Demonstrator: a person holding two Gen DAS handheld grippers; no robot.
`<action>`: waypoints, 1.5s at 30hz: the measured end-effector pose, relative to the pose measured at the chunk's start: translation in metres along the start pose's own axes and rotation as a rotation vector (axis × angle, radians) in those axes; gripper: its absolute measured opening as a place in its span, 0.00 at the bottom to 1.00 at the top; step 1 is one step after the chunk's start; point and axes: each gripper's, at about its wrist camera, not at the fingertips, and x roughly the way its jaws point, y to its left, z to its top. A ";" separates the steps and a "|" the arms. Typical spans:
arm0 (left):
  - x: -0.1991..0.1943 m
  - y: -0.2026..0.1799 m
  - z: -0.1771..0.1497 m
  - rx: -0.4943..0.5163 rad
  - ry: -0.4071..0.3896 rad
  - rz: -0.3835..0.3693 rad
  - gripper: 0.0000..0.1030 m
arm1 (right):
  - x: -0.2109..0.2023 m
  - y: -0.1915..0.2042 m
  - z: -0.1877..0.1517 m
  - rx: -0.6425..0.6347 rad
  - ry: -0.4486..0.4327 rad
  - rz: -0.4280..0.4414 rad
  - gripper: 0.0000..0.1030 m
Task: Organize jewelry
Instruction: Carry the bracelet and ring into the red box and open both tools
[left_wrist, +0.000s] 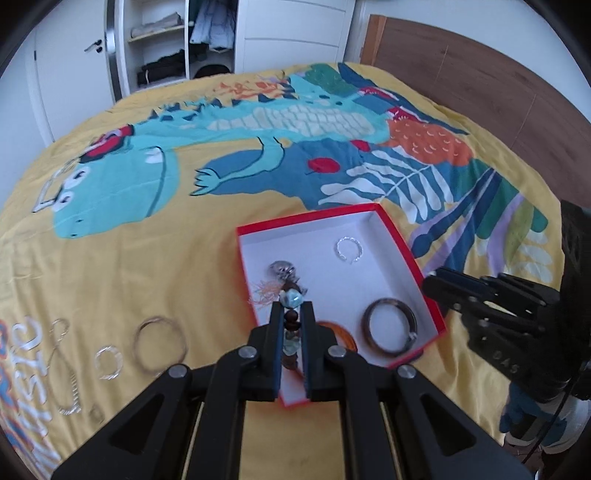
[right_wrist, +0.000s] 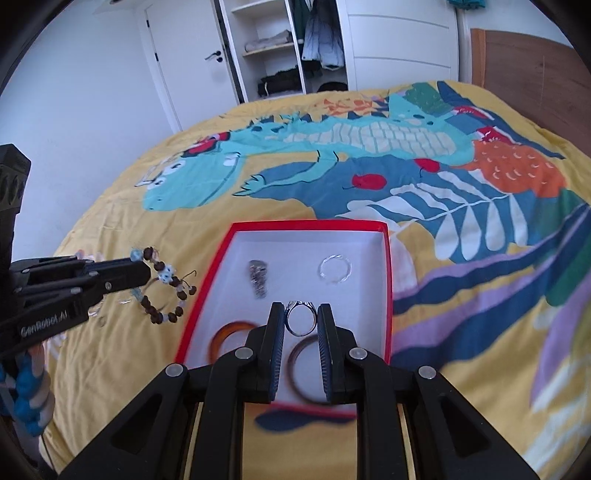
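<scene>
Left wrist view: your left gripper (left_wrist: 291, 314) rises from the bottom centre of the frame, its fingers (left_wrist: 275, 332) nearly closed on a beaded bracelet (left_wrist: 291, 301) of brown and pale blue beads, held above the near left part of the box (left_wrist: 402, 236). The red box, white inside, sits on the bed (left_wrist: 147, 258) just below mid-frame. Inside it lie a silver ring (left_wrist: 349, 250) toward the far side, a dark charm (left_wrist: 282, 269) at upper left, a brown bangle (left_wrist: 389, 326) at lower right and an orange bangle (left_wrist: 341, 332) partly hidden behind your fingers. At lower left, on the yellow bedspread, lie a thin bangle (left_wrist: 159, 343), a clear ring (left_wrist: 108, 363) and a chain (left_wrist: 68, 365), all blurred. Your right gripper (left_wrist: 436, 284) enters from the right edge, its tip beside the box's right wall; from here you cannot tell what it holds.

Right wrist view: your right gripper (right_wrist: 301, 314) stands at bottom centre, fingers (right_wrist: 275, 325) partly closed on a small ring (right_wrist: 301, 319) held upright between them, over the near half of the box (right_wrist: 386, 295). The silver ring (right_wrist: 334, 269) and charm (right_wrist: 258, 280) lie beyond it; the orange bangle (right_wrist: 229, 338) and brown bangle (right_wrist: 299, 362) lie nearer, the latter partly behind your fingers. At left of frame, your left gripper (right_wrist: 142, 267) holds the bracelet (right_wrist: 168, 291), which hangs in a loop left of the box.
</scene>
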 end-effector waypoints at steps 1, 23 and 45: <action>0.012 -0.001 0.002 -0.002 0.011 -0.003 0.07 | 0.011 -0.004 0.003 0.000 0.007 -0.005 0.17; 0.117 0.009 -0.018 -0.020 0.142 -0.006 0.08 | 0.111 -0.020 0.000 -0.090 0.162 -0.039 0.17; 0.102 0.016 -0.017 -0.096 0.144 -0.049 0.21 | 0.083 -0.025 -0.005 -0.109 0.205 -0.067 0.30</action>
